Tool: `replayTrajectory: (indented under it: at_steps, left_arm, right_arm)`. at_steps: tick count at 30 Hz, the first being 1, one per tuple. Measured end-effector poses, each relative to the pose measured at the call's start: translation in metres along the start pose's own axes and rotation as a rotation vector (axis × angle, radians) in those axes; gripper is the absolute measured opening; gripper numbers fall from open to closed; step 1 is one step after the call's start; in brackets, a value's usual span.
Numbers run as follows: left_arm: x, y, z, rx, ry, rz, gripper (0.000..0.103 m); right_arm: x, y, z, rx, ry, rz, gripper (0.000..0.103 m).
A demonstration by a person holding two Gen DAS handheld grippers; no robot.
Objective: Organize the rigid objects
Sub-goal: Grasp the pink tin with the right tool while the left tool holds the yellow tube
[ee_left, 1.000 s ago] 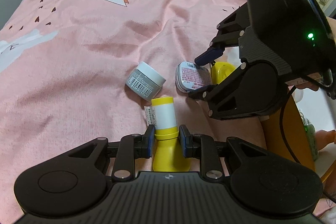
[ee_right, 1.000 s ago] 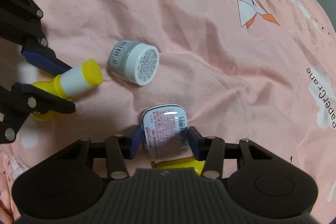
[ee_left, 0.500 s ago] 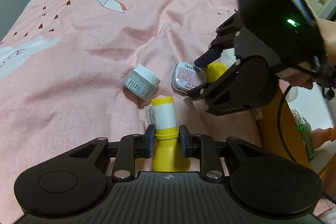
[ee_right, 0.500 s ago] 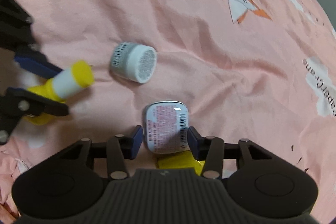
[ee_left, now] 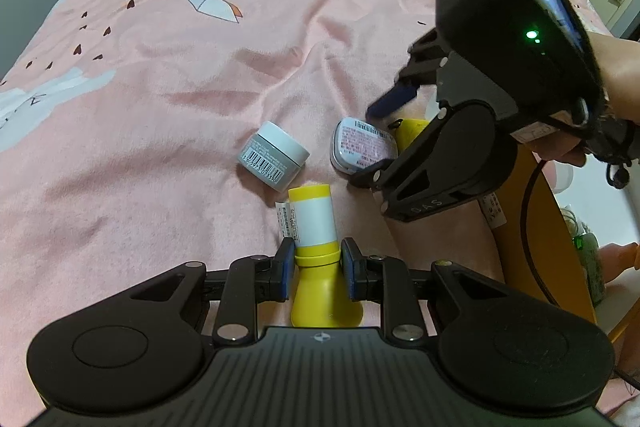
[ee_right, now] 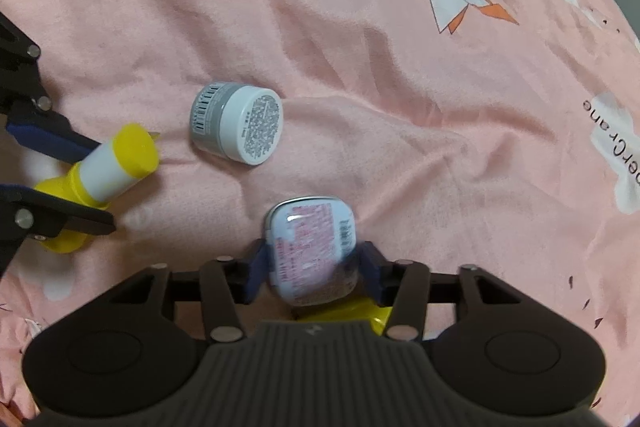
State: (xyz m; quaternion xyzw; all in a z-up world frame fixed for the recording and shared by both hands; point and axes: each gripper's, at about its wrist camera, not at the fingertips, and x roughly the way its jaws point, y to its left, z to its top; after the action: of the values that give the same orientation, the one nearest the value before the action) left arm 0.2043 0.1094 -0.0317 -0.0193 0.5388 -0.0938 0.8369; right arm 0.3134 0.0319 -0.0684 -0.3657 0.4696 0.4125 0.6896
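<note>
Pink bedspread (ee_left: 160,107) w/ paper-crane print covers the bed, all items lie on it. Left gripper (ee_left: 316,267) is clamped on a yellow bottle (ee_left: 314,223) w/ white label band, blue pads pinching its neck, bottle lying flat, cap end pointing away from the cam; in right wrist view same bottle (ee_right: 116,167) sits at left between the left gripper's fingers (ee_right: 52,141). Right gripper (ee_right: 316,263) jaws have just been opening; small rounded tin (ee_right: 312,247) w/ pink printed label is between them, left pad close to or touching its edge, right pad stands a bit off, frame blurred so contact is hard to call. Tin (ee_left: 362,147) rests partly on a yellow object (ee_left: 412,131) under it, mostly hidden. Grey jar (ee_left: 274,155) w/ white lid and barcode lies on its side near the bottle cap, left of the tin, apart from both. Person's hand (ee_left: 612,99) grips the right gripper (ee_left: 380,143) body, green LED lit.
</note>
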Motion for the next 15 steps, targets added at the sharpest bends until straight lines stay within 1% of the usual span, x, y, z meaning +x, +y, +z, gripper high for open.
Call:
replayTrajectory:
  at_steps: [4,5,6,7,11,15]
  left_arm:
    - [0.000,-0.001,-0.001,0.001,0.005,-0.004,0.027]
    - [0.000,-0.001,-0.001,0.001,0.004,-0.004,0.027]
    - [0.000,-0.001,-0.001,0.000,0.003,-0.005,0.027]
    - [-0.001,-0.001,-0.001,-0.001,0.001,-0.005,0.027]
    - [-0.008,-0.003,-0.004,-0.003,-0.015,-0.004,0.027]
    - [-0.024,-0.010,-0.006,0.003,-0.048,-0.006,0.027]
  right_arm:
    - [0.008,-0.006,0.002,0.003,0.009,0.013,0.062]
    - [0.010,-0.009,0.003,0.017,0.015,0.023,0.055]
    - [0.011,-0.011,0.003,0.033,0.019,0.046,0.050]
    - [0.009,-0.011,0.002,0.044,0.019,0.057,0.050]
    - [-0.001,-0.003,-0.003,0.028,0.002,0.044,0.050]
    - [-0.025,0.009,-0.009,0.009,-0.030,0.051,0.050]
